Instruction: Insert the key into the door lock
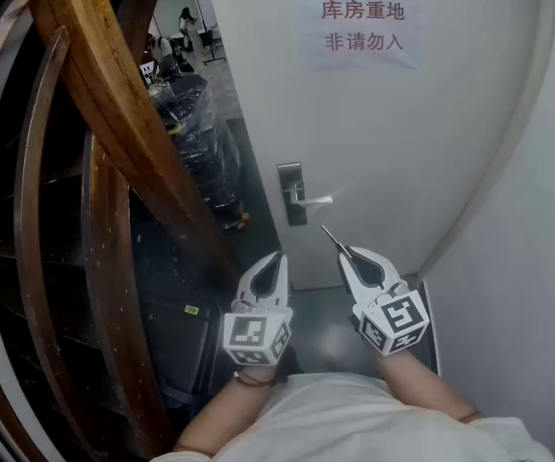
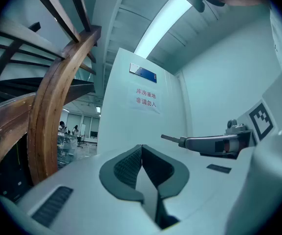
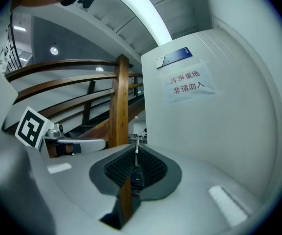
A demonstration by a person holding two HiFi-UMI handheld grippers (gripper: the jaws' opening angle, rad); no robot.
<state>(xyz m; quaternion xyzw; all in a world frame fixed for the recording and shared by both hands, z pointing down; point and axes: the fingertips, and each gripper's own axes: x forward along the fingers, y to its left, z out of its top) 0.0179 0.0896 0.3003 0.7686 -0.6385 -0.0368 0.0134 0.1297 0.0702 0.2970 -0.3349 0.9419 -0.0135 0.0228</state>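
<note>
Right gripper pinches the key in its jaws, blade aimed at the door, short of the lock, which only the head view shows; left gripper beside it, jaws pressed together, empty

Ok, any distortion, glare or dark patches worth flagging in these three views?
Head view: heavy barrel bend, the door edge bows; the wooden railing side is dim, the key looks crisp. Left gripper view: black fisheye corners, ceiling light strip blown out. Right gripper view: same dark corners and blown strip; the key looks slightly soft up close.
</note>
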